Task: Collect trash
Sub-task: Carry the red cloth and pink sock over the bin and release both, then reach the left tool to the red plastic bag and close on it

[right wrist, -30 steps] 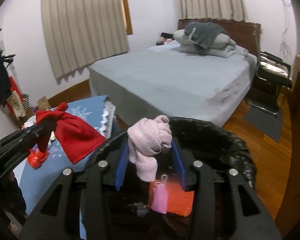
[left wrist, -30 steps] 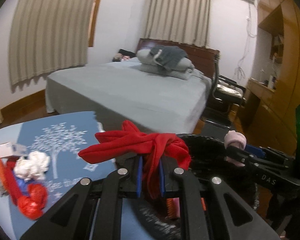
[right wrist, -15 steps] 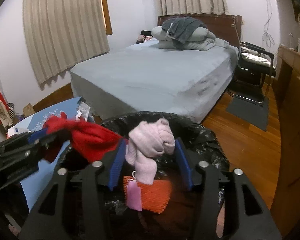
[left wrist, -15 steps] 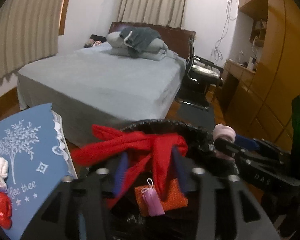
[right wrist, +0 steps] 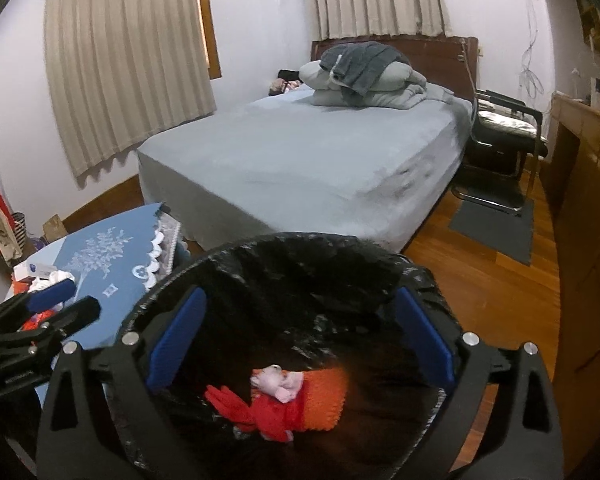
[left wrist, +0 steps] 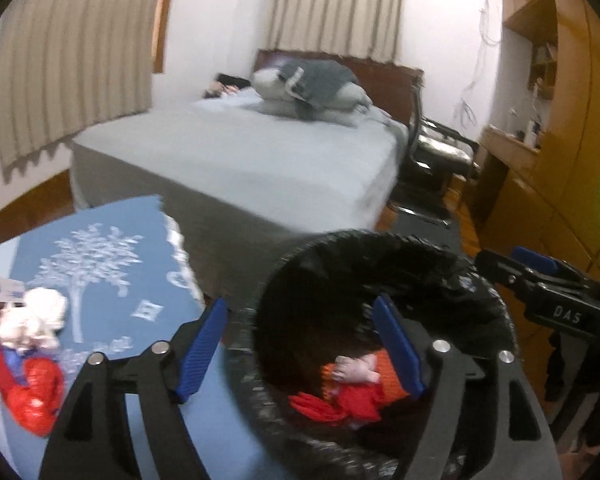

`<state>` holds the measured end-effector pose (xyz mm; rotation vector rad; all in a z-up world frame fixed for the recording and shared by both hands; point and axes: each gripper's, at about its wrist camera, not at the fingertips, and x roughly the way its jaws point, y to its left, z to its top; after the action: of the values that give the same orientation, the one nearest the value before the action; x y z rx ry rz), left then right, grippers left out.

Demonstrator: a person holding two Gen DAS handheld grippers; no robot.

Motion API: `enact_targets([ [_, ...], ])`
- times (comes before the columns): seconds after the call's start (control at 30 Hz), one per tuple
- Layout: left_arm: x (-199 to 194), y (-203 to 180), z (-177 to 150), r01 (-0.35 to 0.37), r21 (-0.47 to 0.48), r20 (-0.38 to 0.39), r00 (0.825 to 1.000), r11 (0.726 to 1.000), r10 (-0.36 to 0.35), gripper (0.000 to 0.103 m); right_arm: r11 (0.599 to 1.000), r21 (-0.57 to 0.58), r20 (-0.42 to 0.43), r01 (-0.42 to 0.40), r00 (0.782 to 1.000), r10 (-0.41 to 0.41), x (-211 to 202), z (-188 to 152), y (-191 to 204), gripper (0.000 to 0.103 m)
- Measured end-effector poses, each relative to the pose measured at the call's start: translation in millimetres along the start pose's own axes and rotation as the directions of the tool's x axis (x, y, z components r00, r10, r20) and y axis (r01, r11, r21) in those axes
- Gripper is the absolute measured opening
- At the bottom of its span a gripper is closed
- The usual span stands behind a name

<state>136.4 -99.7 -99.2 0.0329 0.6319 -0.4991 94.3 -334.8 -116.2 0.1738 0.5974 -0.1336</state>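
A bin lined with a black bag (left wrist: pixel 380 240) (right wrist: pixel 300 242) stands beside the blue-clothed table (left wrist: pixel 100 264). At its bottom lie a red cloth (left wrist: pixel 352 402) (right wrist: pixel 260 412), a small pink cloth (left wrist: pixel 356 370) (right wrist: pixel 280 384) and an orange mesh piece (right wrist: pixel 326 394). My left gripper (left wrist: pixel 300 344) (right wrist: pixel 68 302) hangs over the bin's left rim, its jaws opening with nothing between them. My right gripper (right wrist: pixel 300 340) (left wrist: pixel 508 260) is over the bin's mouth, its jaws also opening wide and empty. On the table remain white crumpled tissue (left wrist: pixel 40 320) and red plastic wrap (left wrist: pixel 36 392).
A small white box (left wrist: pixel 4 288) sits at the table's left edge. Behind the bin is a grey bed (right wrist: pixel 300 160) with folded bedding. A black chair (right wrist: pixel 500 132) and dark mat (right wrist: pixel 496 224) are on the wooden floor to the right, by wooden cabinets (left wrist: pixel 540 184).
Both grippers have opened. The red cloth dropped out of the left one and the pink cloth out of the right one, and both now lie in the bin.
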Motion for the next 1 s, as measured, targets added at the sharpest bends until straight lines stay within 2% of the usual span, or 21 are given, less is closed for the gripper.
enact_targets([
  [0.17, -26.0, 30.5, 0.2, -0.098, -0.025, 0.063, 0.993, 0.995, 0.099, 0.078, 0.998, -0.026, 0.023, -0.050, 0.998, 0.050, -1.5, 5.4, 29.5, 0.096],
  [0.27, -40.2, 59.3, -3.7, -0.171, -0.057, 0.077, 0.982, 0.984, 0.175, 0.078, 0.994, -0.046, 0.020, -0.096, 0.995, 0.097, 2.3, 8.3, 55.0, 0.096],
  [0.43, -57.0, 104.7, -16.1, -0.273, -0.106, 0.070, 0.957, 0.956, 0.281, 0.078, 0.980, -0.085, 0.009, -0.178, 0.984, 0.179, 12.6, 8.1, 104.2, 0.096],
  [0.6, -68.4, 149.0, -39.0, -0.358, -0.149, 0.027, 0.930, 0.922, 0.366, 0.077, 0.958, -0.132, -0.011, -0.255, 0.967, 0.255, 23.8, 6.1, 153.2, 0.096],
  [0.8, -70.0, 185.6, -68.0, -0.411, -0.201, -0.037, 0.910, 0.889, 0.413, 0.071, 0.936, -0.159, -0.049, -0.313, 0.950, 0.309, 38.4, -2.5, 197.1, 0.096],
  [1.0, -61.1, 197.2, -80.1, -0.398, -0.231, -0.073, 0.917, 0.888, 0.393, 0.070, 0.924, -0.188, -0.080, -0.334, 0.943, 0.324, 52.4, -12.7, 223.7, 0.096],
])
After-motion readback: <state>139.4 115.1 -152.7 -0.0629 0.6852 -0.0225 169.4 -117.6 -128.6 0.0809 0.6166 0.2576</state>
